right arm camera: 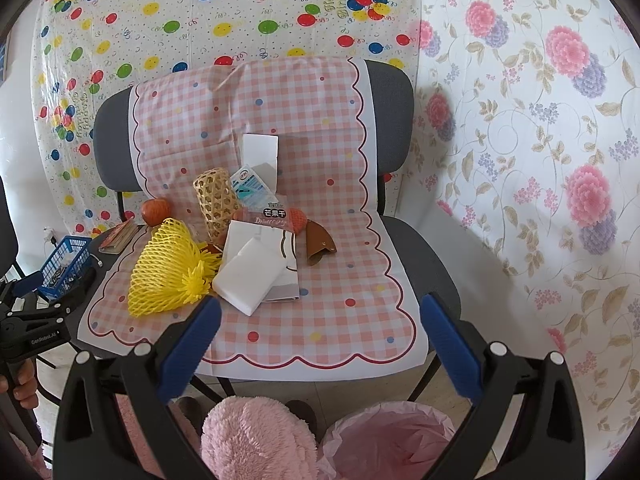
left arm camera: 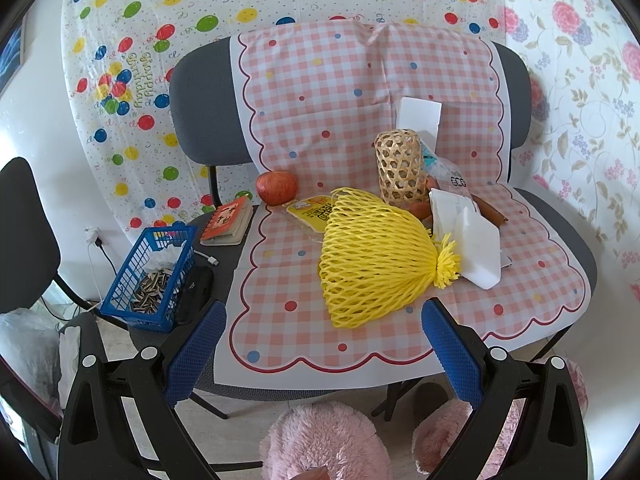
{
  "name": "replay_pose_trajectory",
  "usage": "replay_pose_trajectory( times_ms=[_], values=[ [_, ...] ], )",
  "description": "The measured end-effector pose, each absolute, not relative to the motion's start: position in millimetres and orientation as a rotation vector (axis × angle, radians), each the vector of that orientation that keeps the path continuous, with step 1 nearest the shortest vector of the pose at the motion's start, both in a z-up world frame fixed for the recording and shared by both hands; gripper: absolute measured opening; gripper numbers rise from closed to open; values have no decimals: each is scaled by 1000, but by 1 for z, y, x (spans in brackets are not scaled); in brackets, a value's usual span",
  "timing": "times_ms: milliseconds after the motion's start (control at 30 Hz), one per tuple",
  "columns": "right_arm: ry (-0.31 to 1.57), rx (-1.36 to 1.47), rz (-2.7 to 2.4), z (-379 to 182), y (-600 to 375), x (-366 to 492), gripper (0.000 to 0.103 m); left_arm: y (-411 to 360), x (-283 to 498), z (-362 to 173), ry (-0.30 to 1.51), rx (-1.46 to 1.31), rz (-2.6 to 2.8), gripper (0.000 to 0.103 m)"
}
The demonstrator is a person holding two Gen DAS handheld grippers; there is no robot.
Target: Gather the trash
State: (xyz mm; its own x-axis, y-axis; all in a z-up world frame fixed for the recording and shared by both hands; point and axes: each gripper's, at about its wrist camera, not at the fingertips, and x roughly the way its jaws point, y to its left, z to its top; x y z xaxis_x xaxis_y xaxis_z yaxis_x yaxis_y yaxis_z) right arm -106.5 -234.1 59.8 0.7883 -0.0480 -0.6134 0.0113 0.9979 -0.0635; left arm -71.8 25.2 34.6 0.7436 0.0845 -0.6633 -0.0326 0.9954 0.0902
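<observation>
A yellow foam fruit net (left arm camera: 368, 256) (right arm camera: 168, 268) lies on the pink checked cloth (left arm camera: 288, 280) over a chair seat. Beside it lie a white foam block (left arm camera: 480, 252) (right arm camera: 252, 276), a yellow snack wrapper (left arm camera: 312, 210), a mango snack packet (right arm camera: 274, 216) and a white paper bag (right arm camera: 288, 276). My left gripper (left arm camera: 324, 336) is open and empty, just in front of the net. My right gripper (right arm camera: 320, 332) is open and empty, above the seat's front edge. A bin with a pink liner (right arm camera: 392, 440) stands below the right gripper.
An apple (left arm camera: 277, 187), a woven bamboo tube (left arm camera: 400, 168), a brown leather pouch (right arm camera: 318, 246) and a white card (right arm camera: 260, 150) are on the seat. A blue basket (left arm camera: 152, 276) of seed shells and a small book (left arm camera: 228, 222) sit on the left chair. Pink fluffy slippers (left arm camera: 324, 440) are below.
</observation>
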Motion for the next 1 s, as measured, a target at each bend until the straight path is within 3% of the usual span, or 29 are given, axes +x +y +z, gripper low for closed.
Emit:
replay_pose_trajectory(
  times_ms=[733, 1000],
  values=[
    [653, -64, -22, 55, -228, -109, 97, 34, -71, 30, 743, 71, 70, 97],
    [759, -63, 18, 36, -226, -89, 97, 49, -53, 3, 812, 42, 103, 96]
  ],
)
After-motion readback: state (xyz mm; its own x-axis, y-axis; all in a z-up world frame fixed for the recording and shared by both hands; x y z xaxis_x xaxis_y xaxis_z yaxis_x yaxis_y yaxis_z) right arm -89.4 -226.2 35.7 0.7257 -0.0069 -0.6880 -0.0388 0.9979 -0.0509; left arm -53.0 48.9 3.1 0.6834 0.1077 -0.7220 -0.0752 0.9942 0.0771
